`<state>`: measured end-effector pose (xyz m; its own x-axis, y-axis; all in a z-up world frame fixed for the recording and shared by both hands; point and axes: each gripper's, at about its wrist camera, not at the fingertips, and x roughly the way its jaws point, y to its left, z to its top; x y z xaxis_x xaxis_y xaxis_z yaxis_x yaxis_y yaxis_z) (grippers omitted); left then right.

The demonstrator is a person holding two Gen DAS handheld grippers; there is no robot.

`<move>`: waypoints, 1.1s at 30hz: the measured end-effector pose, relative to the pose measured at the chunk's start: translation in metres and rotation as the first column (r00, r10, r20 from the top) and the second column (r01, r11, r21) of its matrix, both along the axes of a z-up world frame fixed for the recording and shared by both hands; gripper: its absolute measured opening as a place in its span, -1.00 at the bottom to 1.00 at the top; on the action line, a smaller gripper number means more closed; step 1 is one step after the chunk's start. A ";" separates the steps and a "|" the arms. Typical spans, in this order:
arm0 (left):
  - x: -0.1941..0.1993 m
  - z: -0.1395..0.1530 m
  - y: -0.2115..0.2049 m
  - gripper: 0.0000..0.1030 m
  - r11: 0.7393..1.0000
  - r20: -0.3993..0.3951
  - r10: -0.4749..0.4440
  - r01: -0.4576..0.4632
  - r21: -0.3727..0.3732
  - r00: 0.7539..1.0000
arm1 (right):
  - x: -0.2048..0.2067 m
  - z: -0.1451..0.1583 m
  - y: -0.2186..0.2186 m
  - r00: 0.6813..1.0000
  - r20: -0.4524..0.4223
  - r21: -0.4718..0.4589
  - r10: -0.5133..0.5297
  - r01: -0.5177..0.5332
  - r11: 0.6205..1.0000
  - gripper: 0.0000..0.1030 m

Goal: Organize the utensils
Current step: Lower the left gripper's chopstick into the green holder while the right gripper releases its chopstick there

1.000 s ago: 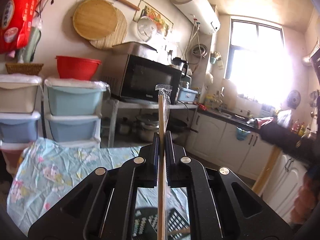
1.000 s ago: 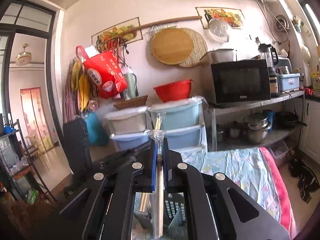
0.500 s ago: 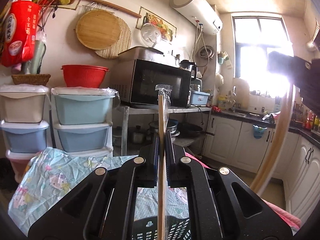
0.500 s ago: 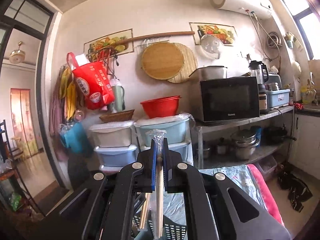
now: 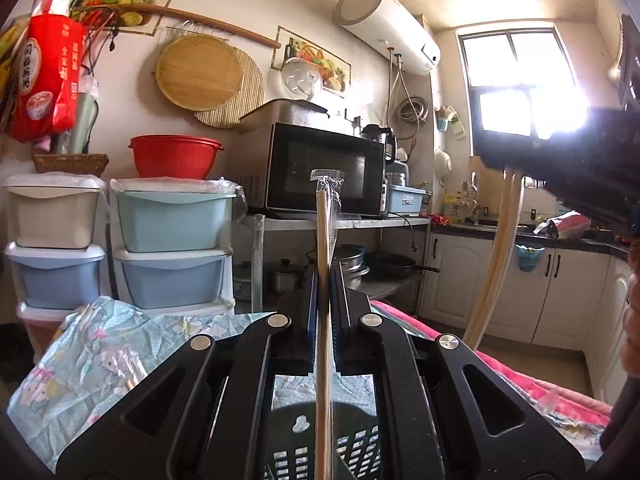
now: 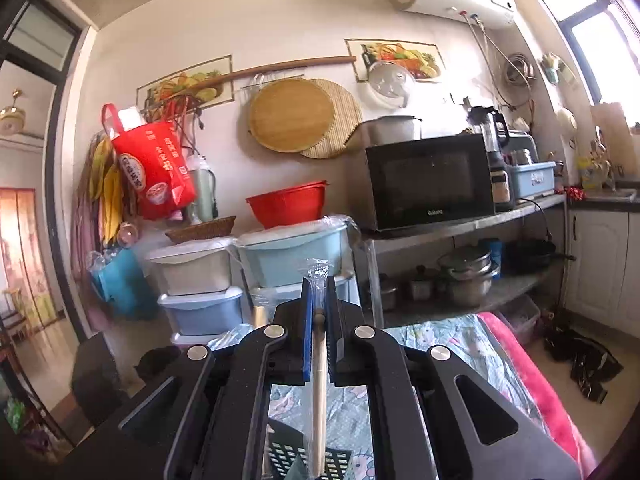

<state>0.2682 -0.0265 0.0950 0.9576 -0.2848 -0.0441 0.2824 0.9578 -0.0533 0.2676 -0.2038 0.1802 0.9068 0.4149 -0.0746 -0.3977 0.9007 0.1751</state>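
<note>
My left gripper [image 5: 324, 276] is shut on a pair of wooden chopsticks in a clear wrapper [image 5: 322, 240], held upright above a black slotted basket [image 5: 352, 448]. My right gripper [image 6: 319, 284] is shut on another wrapped pair of wooden chopsticks [image 6: 319, 360], its lower end over the black basket [image 6: 280, 460]. In the left wrist view the right gripper shows as a dark shape [image 5: 568, 168] at the right, with its chopsticks [image 5: 494, 264] hanging below it. More wrapped chopsticks [image 5: 128, 368] lie on the patterned cloth.
The basket sits on a table covered with a light-blue patterned cloth [image 5: 100, 360] over a pink blanket [image 6: 532, 380]. Behind stand stacked plastic drawers [image 5: 172, 240], a red bowl [image 5: 174, 156], a microwave [image 5: 320, 172] on a metal shelf and white cabinets [image 5: 520, 288].
Both grippers have risen and tilted with their chopsticks still held. The right gripper has moved higher and closer in the left wrist view. The black basket shows lower in both views.
</note>
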 end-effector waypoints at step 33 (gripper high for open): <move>-0.006 -0.047 0.016 -0.93 0.997 -0.092 -0.067 0.070 0.031 0.994 | -0.002 -0.065 -0.007 0.984 -0.177 -0.039 0.019 -0.026 0.999 -0.76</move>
<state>0.2618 -0.0102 0.0480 0.9276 -0.3463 -0.1404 0.3427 0.9381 -0.0494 0.2654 -0.2107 0.1149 0.8683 0.4283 -0.2503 -0.3841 0.8998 0.2071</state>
